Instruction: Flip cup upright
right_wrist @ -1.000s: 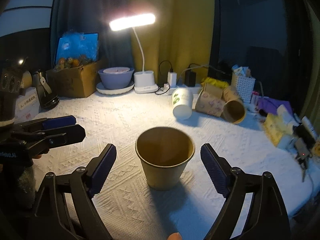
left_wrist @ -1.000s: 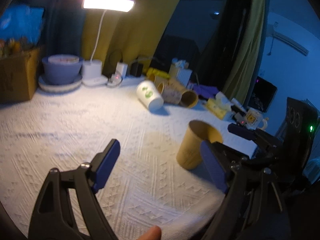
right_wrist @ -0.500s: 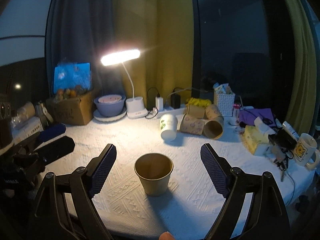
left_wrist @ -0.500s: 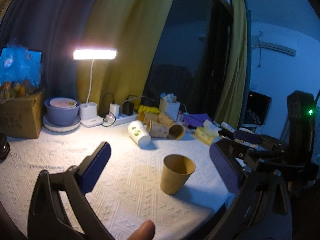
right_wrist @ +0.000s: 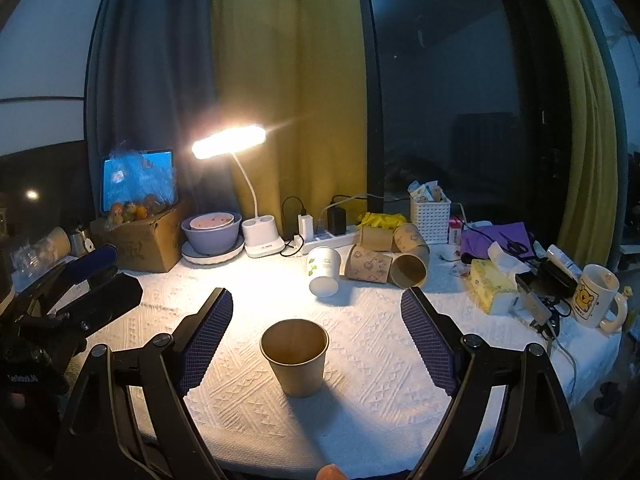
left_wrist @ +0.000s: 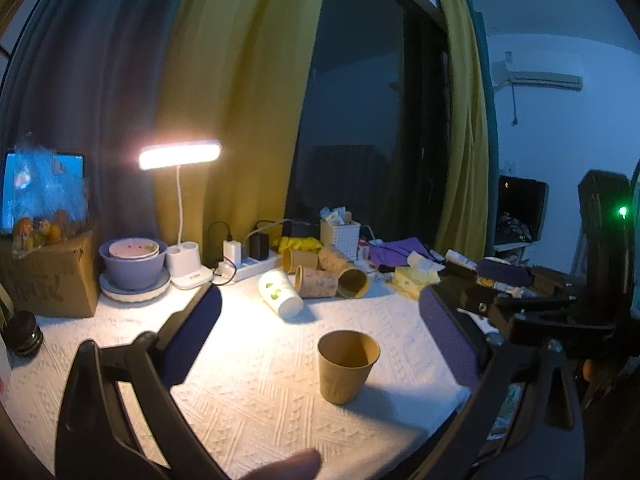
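A brown paper cup [left_wrist: 346,364] stands upright, mouth up, on the white textured tablecloth [left_wrist: 256,392]; it also shows in the right wrist view [right_wrist: 295,356]. My left gripper [left_wrist: 320,338] is open and empty, held back from the cup and above the table's front. My right gripper [right_wrist: 316,338] is open and empty, with the cup between and beyond its fingers, apart from both. Each gripper shows in the other's view: the right [left_wrist: 520,304], the left [right_wrist: 80,292].
At the back lie a white cup [right_wrist: 323,270] and several brown cups [right_wrist: 408,264] on their sides. A lit desk lamp [right_wrist: 256,216], a purple bowl [right_wrist: 212,232], a cardboard box [right_wrist: 140,240], a power strip, a tissue pack [right_wrist: 492,288] and a mug [right_wrist: 596,300] stand around the edges.
Both grippers have drawn back and up from the upright cup, which now looks smaller and farther. The cup has not moved.
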